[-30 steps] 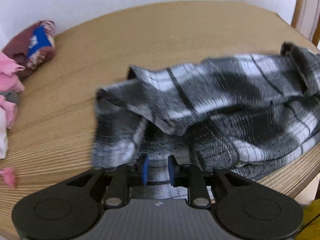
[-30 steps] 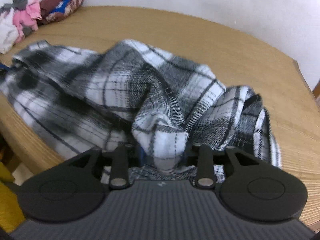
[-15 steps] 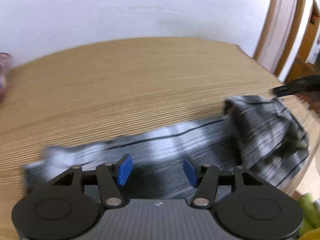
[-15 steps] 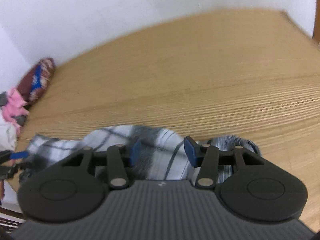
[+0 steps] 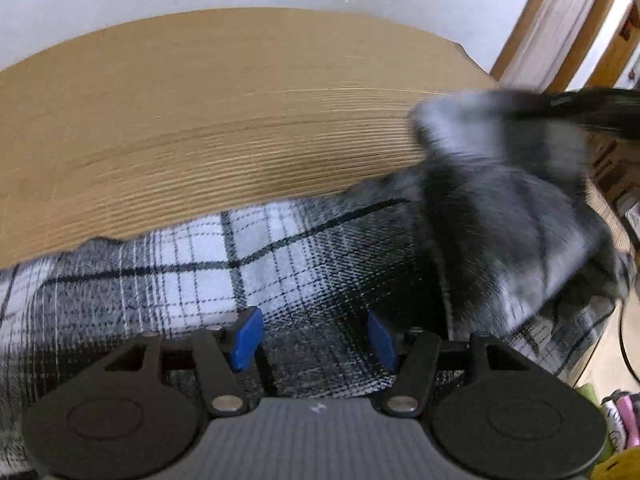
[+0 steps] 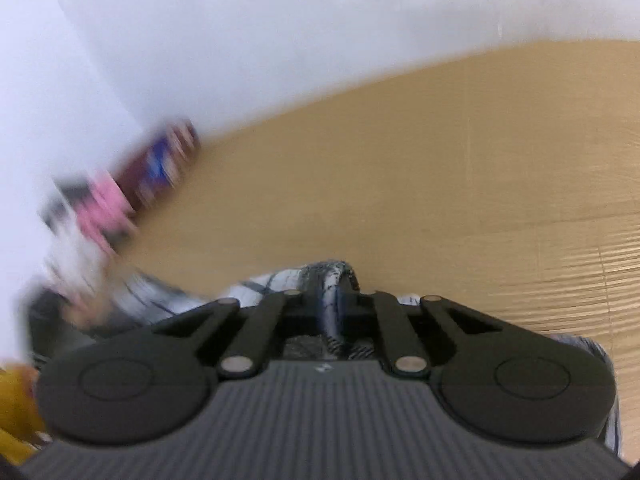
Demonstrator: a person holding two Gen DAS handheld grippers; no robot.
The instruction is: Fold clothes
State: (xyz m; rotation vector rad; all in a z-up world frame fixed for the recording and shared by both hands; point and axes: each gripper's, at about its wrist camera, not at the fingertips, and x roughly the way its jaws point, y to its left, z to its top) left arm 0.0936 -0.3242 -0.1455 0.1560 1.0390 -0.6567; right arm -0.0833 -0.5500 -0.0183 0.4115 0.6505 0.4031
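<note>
The black-and-white plaid flannel garment [image 5: 248, 272] lies spread along the near edge of the round, light wooden counter [image 5: 240, 112], one end flat and the other bunched and lifted at the right of the left wrist view. Its long axis seems to run side to side along that near edge, flat end to the left and raised end to the right; which end is collar or hem I cannot tell.

The right claw [image 6: 332, 300] is clenched on a gathered fold of the plaid cloth [image 6: 328, 276], which sticks up between its pads. The left claw [image 5: 314, 336] is released, its blue pads [image 5: 246, 338] standing apart over the flat cloth with nothing pinched.

The step in hand looks like carrying the gripped end across to make a fold. To do it well, the right claw should keep its pinch firm and move smoothly, while the left takes a matching edge or pins the flat part so the fabric does not drag off the counter.

Farther out, a blurred pile of pink and maroon clothes [image 6: 132, 192] sits at the counter's far left by the white wall [image 6: 280, 40].
</note>
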